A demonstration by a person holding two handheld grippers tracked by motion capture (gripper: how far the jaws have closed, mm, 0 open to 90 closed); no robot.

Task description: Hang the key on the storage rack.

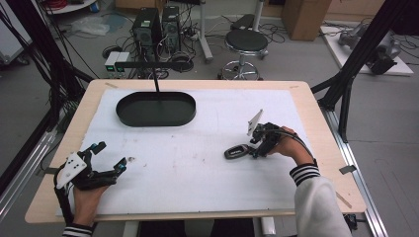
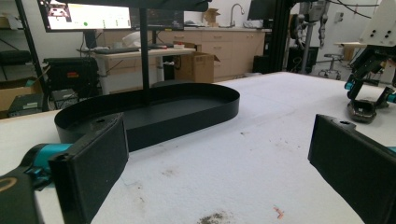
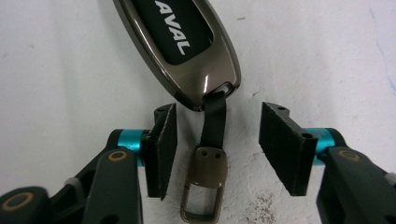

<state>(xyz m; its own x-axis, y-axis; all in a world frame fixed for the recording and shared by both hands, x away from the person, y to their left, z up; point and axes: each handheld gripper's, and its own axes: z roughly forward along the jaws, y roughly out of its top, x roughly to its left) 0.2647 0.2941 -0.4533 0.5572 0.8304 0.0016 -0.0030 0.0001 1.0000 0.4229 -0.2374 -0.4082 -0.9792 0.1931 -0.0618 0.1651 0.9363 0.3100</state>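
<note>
A dark metallic key fob is seen lying flat on the white-covered counter, toward its right side and well apart from the black oval tray at the back. Its black strap and metal clasp are bracketed by the right hand-held gripper, whose pads are held apart and touch neither, so nothing is grasped. The left hand-held gripper is kept released near the counter's front left edge, with only bare counter between its pads
</note>
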